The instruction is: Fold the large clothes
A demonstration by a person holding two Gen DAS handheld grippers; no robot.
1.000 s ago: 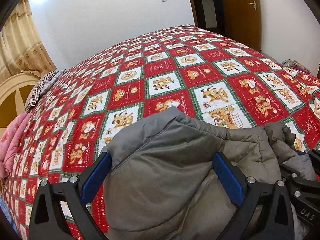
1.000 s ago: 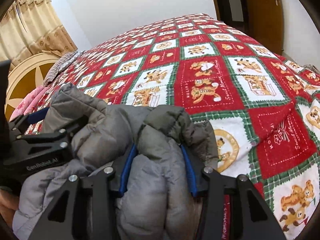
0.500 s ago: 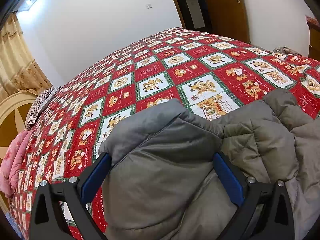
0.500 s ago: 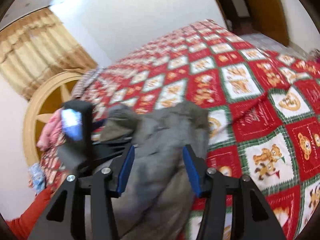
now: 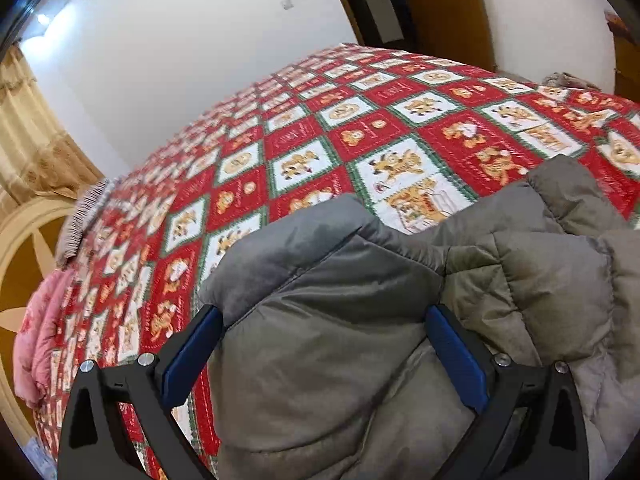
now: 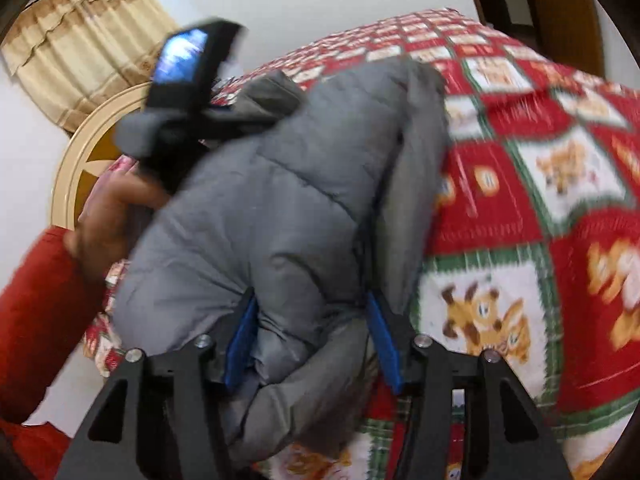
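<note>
Grey padded jacket [image 5: 360, 320]: bunched at the near edge of my bed [image 5: 360, 128], raised off the red, white and green bear-print quilt; part of it trails right across the quilt in the left wrist view.

Left tool [image 5: 324, 344]: blue pads [image 5: 192, 352] set wide, a thick fold of jacket filling the gap and touching both; I read it as gripped.

Right tool [image 6: 312, 332]: blue pads narrower, pinching a bundled roll of the same jacket; picture blurred.

My left hand [image 6: 112, 216], red sleeve [image 6: 36, 308], seen from the right wrist, holding its tool's black body.

Surroundings: white wall [image 5: 180, 60]; beige curtain [image 6: 88, 32]; pink cloth [image 5: 36, 340] at the bed's left edge; wooden door [image 5: 440, 4].
</note>
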